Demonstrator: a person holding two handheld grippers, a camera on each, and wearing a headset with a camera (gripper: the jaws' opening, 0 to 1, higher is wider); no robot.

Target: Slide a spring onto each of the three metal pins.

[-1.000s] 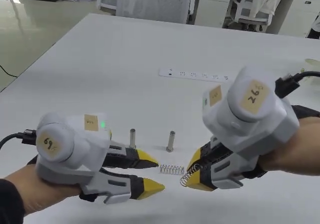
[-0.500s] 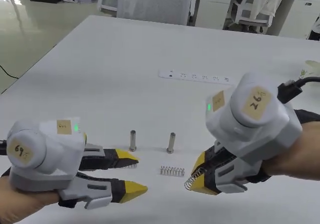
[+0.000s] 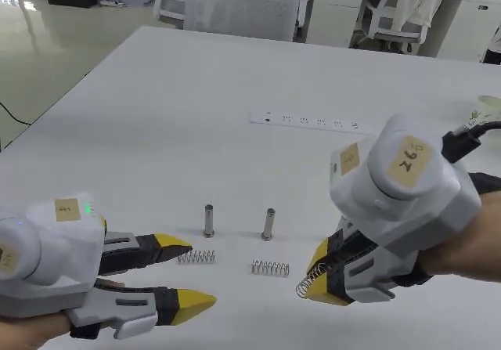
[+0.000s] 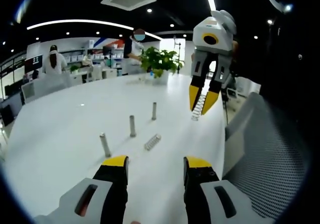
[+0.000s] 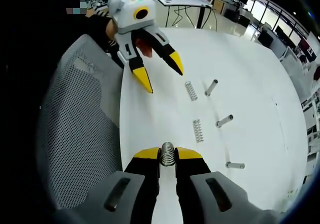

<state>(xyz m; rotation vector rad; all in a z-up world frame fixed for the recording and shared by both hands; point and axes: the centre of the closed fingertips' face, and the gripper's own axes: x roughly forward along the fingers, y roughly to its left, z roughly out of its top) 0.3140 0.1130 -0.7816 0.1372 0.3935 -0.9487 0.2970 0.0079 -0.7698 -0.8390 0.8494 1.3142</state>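
Landmark = mid pin (image 3: 268,223), upright on white worktop (image 3: 196,107).

Hard to see:
- Head view: bulk of R gripper (image 3: 317,278) blocks the patch right of mid pin. Right gripper view puts the third pin (image 5: 235,165) there, on the side of mid pin away from L gripper (image 3: 186,272).
- L gripper body is cut off by the frame edge, low-left of mid pin.
- Spring coils too fine to count.

Grippers:
- R gripper: jaws narrow, pinched on held spring (image 3: 308,281). Spring pokes out past the yellow tips, clear of the worktop, right of mid pin and nearer the person.
- L gripper: jaws wide, nothing between them.

Task bits:
- First pin (image 3: 209,220) upright, left of mid pin, well apart from it.
- Loose spring (image 3: 270,268) lies flat just on the person's side of mid pin, not touching it, between the two grippers' tips.
- Second loose spring (image 3: 196,257) lies flat further left, near first pin and just beside L gripper's upper jaw tip. Contact: can't tell.

Around:
- Power strip (image 3: 305,118) well beyond mid pin.
- Mesh chair (image 5: 75,134) at the worktop edge, person's side.
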